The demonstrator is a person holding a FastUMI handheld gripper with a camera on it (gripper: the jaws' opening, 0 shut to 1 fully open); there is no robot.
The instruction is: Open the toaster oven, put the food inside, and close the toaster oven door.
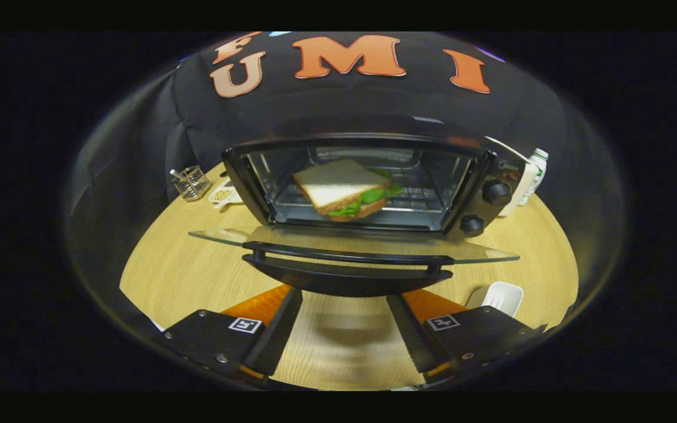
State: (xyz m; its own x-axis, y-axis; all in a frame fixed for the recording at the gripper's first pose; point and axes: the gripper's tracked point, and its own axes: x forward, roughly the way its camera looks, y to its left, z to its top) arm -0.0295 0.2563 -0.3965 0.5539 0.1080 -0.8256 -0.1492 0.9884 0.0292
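Hovering level beneath the lowered door [347, 247], the gripper [344, 296] gapes empty, sandwich [344, 191] inside.

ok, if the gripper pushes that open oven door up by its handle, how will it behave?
The door probably swings stiffly as one glass pane. Its handle looks smooth, so the open gripper, empty just below it, may slip. The oven might slide on the smooth table.

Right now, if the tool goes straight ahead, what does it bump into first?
Probably the open door, at its black handle just beyond the open tool. The sandwich sits farther back in the oven; depth is hard to judge.
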